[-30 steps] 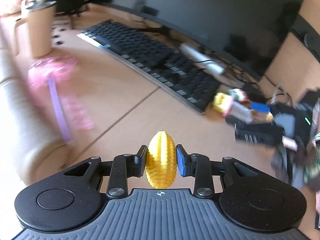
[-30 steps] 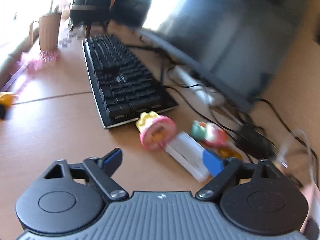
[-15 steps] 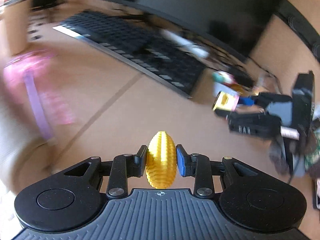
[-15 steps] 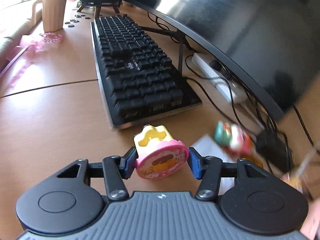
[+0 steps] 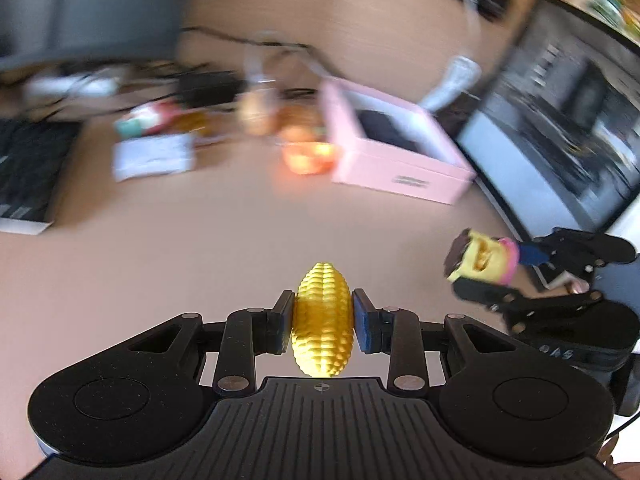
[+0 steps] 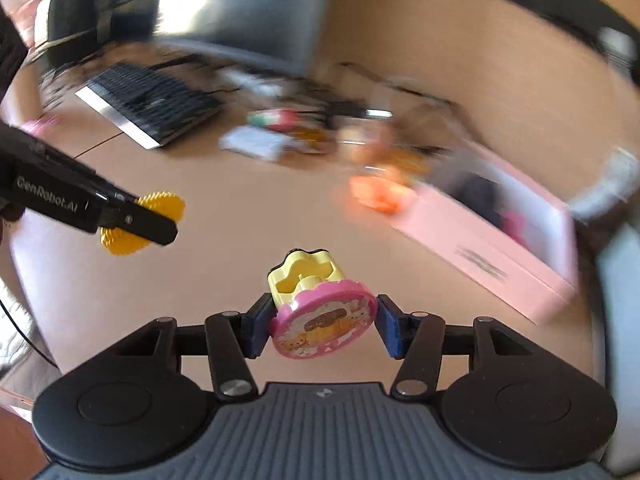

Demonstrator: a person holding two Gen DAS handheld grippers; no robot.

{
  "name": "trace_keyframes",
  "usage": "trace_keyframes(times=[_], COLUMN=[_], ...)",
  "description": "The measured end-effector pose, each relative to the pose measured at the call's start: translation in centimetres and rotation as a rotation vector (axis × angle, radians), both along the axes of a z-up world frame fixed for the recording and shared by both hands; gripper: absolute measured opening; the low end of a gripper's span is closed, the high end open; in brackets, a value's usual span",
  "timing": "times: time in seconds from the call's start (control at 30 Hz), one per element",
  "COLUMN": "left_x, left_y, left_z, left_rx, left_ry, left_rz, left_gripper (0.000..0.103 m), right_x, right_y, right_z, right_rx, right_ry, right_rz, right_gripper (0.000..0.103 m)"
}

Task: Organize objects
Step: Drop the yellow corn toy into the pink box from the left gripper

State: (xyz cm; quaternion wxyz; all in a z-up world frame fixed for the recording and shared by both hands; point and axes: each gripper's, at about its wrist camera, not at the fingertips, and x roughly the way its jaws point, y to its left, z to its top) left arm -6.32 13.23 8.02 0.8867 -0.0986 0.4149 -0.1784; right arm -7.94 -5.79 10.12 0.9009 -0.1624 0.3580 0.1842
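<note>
My left gripper [image 5: 322,322] is shut on a yellow ribbed corn-shaped toy [image 5: 322,320], held above the brown desk [image 5: 200,248]. My right gripper [image 6: 320,326] is shut on a pink-and-yellow cupcake toy [image 6: 320,312]. In the left wrist view the right gripper [image 5: 486,262] with the cupcake toy [image 5: 482,260] hangs at the right. In the right wrist view the left gripper [image 6: 140,222] with the corn toy [image 6: 160,204] hangs at the left. An open pink box [image 5: 400,160] lies ahead on the desk; it also shows at the right in the right wrist view [image 6: 492,256].
An orange toy [image 5: 308,156], a white packet [image 5: 152,156] and other small blurred toys lie near cables behind the box. A black keyboard [image 6: 148,108] lies at the left under a monitor [image 6: 260,12]. A laptop screen [image 5: 560,132] stands at the right.
My right gripper closed on the cupcake toy and lifted it. Both grippers swung right, away from the keyboard, and now face the pink box. The left keeps the corn toy.
</note>
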Motion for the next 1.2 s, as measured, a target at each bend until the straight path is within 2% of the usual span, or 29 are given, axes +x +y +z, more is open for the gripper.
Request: trace_keyframes(times=[0.2,0.33,0.47,0.57,0.77,0.87,0.97,1.07,1.2], left_x=[3.0,3.9,5.2,6.9,12.5,16.2,19.4,21.5,24.2], left_y=[-6.8,-10.3,-12.2,-12.8,-14.0,-14.8,-15.6,-16.3,-16.1], left_z=[2.8,4.0,5.3,7.0,12.4,14.0,14.2,13.5,11.8], left_rx=[-0.011,-0.017,-0.023,-0.026,-0.021,-0.031,-0.041,0.032,0.005], left_ry=[-0.056,-0.094,-0.124,-0.169,-0.345,-0.365,-0.374,-0.431,-0.36], left_rz=[-0.139,-0.199,-0.213,-0.171,-0.032,0.011,0.016,0.018,0.061], left_gripper=[0.035,0.035,0.035,0.035,0.035,0.035,0.035,0.035,0.036], right_x=[-2.5,-3.6,-3.7,-3.1,-1.7,-1.2,-0.6,0.0,1.0], right_y=[-7.0,-9.8,-12.2,-13.5,-14.6,-15.3,-15.3,-15.1,-14.8], right_z=[3.5,4.8,5.5,6.1,6.0,5.5,4.9,4.5,4.2], right_rx=[0.068,0.08,0.115,0.131,0.142,0.166,0.169,0.177,0.19], right_ry=[-0.081,-0.133,-0.161,-0.181,-0.19,-0.174,-0.163,-0.166,-0.146], right_rz=[-0.24,-0.31,-0.356,-0.363,-0.314,-0.296,-0.267,-0.219,-0.188], right_gripper=[0.054,0.054,0.054,0.054,0.054,0.054,0.054,0.054,0.054])
